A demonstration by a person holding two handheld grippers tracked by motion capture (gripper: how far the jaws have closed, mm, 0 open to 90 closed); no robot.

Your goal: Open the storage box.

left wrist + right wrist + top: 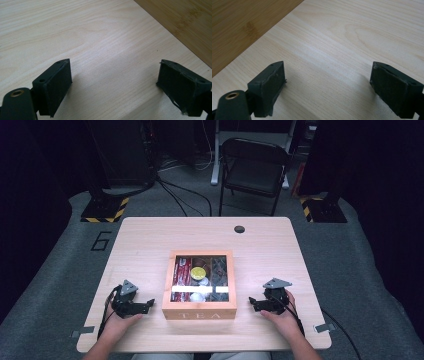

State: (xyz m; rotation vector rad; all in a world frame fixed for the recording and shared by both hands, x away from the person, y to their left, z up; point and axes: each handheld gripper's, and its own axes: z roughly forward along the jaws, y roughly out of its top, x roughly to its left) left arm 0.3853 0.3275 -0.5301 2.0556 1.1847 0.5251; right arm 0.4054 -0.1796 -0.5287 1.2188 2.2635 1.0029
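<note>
A wooden tea box [200,312] with a glass lid stands at the middle of the light wooden table [150,235]; red packets, a yellow round item and white pods show through the glass. My left gripper [148,305] rests on the table just left of the box, jaws wide apart and empty. My right gripper [253,304] rests just right of the box, also open and empty. In the left gripper view the left gripper [113,82] has bare tabletop between its jaws and the box's side [185,22] at upper right. In the right gripper view the right gripper [328,83] sees the box's side [242,25] at upper left.
A small dark round hole [239,229] marks the table's far side. A black folding chair [252,170] stands beyond the table on grey floor. Cables [180,195] run across the floor behind.
</note>
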